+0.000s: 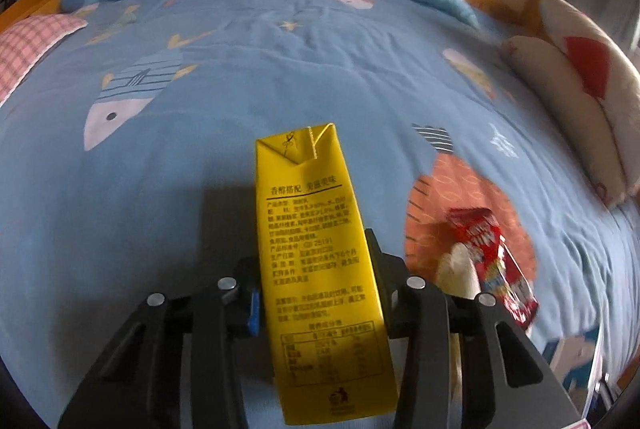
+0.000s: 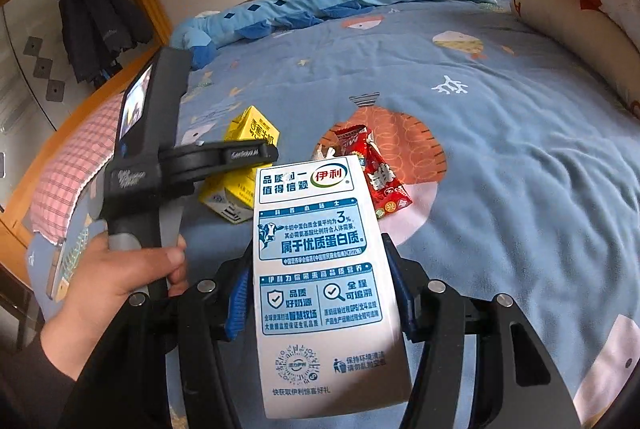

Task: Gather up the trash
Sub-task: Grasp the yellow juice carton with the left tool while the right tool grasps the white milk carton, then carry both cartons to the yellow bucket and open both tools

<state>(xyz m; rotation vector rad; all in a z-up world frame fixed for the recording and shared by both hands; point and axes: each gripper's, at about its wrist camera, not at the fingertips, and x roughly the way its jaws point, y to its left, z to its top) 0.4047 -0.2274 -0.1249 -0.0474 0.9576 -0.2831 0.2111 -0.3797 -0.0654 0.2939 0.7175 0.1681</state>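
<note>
Two cartons held: my left tool [image 1: 316, 293] pinches the yellow carton [image 1: 320, 269], my right tool [image 2: 320, 293] clamps the white milk carton [image 2: 324, 281]. Red wrapper [image 2: 376, 169] lies on the bed [image 2: 500, 149], uncollected.

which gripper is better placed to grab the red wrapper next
Neither is free: the left gripper clamps the yellow carton, the right gripper the white carton. Once emptied, probably the right; the red wrapper lies just ahead of it.
</note>
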